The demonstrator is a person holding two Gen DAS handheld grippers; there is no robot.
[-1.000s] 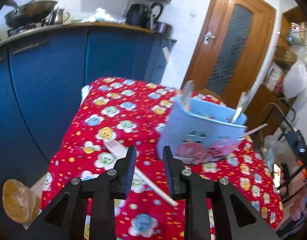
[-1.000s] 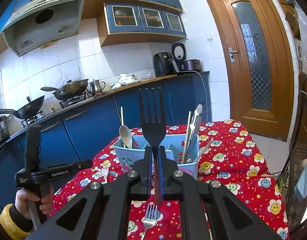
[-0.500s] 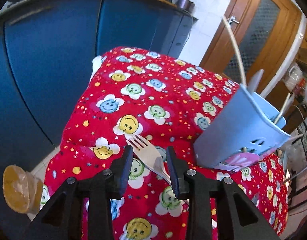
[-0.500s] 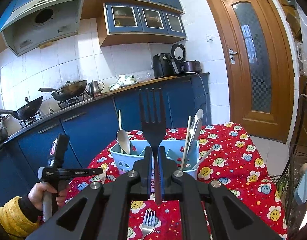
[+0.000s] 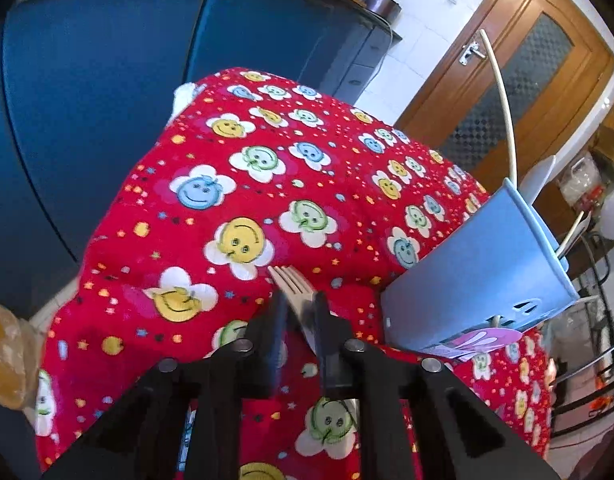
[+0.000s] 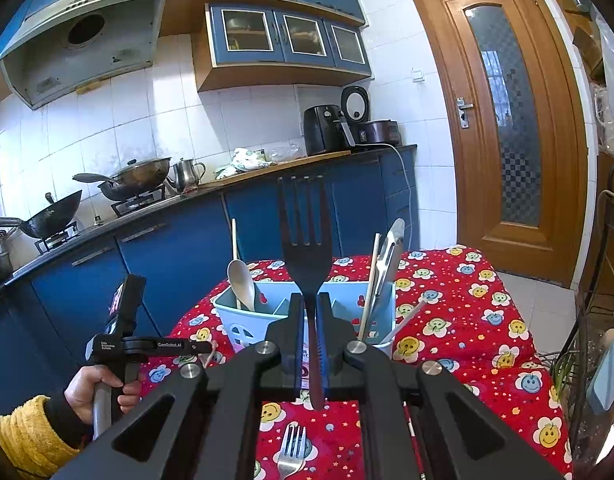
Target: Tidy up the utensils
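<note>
A spoon [image 6: 241, 284] and some sticks already stand in the blue basket [image 6: 235, 320] on the desk, the right claw [image 6: 310, 320] pinches a black fork [image 6: 305, 240], and the left claw [image 5: 297, 312], just closing, pinches a pale fork [image 5: 293, 280] lying by the basket, so both forks still need dropping in.

Daylight, bright and even; glare on white wall tiles [image 6: 119, 128]. Heavy fisheye bending, dark vignetted corners. Left view motion-blurred at fingertips [image 5: 275, 312]; right view sharp. Shadows soft.
</note>
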